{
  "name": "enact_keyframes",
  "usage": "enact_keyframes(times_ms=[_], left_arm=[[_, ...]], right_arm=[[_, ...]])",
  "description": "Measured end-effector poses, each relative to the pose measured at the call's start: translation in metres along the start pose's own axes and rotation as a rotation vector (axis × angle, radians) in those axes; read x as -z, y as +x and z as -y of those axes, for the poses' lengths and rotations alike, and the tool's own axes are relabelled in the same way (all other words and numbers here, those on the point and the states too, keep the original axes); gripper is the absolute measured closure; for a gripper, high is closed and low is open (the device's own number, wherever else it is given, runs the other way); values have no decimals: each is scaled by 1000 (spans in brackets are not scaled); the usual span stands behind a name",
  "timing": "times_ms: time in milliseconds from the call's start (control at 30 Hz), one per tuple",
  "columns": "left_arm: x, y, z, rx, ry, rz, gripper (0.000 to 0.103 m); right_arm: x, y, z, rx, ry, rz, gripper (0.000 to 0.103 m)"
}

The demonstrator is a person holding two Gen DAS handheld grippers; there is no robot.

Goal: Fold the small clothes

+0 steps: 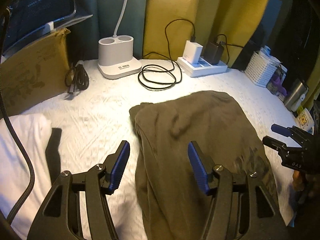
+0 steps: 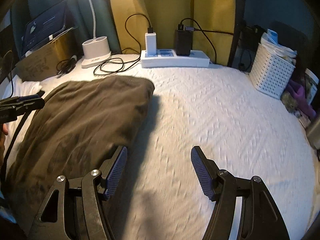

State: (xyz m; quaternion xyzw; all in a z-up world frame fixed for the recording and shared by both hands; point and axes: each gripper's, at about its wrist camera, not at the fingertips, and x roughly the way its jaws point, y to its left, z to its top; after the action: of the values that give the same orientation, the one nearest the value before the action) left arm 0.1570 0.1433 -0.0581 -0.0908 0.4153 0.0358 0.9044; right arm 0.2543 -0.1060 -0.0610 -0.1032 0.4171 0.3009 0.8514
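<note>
White quilted bedspread [image 2: 210, 110], yellow and teal curtains behind. Power strip [image 2: 174, 59] at 12 o'clock, lamp base [image 1: 118, 58] at 11, white basket [image 2: 272, 74] at 2. Olive garment [image 1: 190, 130] folded centre-left. Left gripper [image 1: 159, 166] and right gripper [image 2: 159, 172]: jaws apart, empty.

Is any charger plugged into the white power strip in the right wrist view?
Yes, a white charger and a black charger both stand plugged into the white power strip.
</note>
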Motion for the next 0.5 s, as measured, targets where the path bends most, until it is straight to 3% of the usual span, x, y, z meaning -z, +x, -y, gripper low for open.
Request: enact_keyframes(times_ms=[133, 233, 500], left_arm=[[-7, 18, -6, 9, -6, -15, 42], [-11, 29, -9, 22, -14, -19, 33], [-12, 56, -16, 64, -29, -78, 32]], right_arm=[[-20, 13, 1, -18, -6, 11, 35], [-31, 23, 1, -43, -5, 10, 35], [-45, 51, -2, -158, 16, -20, 35]])
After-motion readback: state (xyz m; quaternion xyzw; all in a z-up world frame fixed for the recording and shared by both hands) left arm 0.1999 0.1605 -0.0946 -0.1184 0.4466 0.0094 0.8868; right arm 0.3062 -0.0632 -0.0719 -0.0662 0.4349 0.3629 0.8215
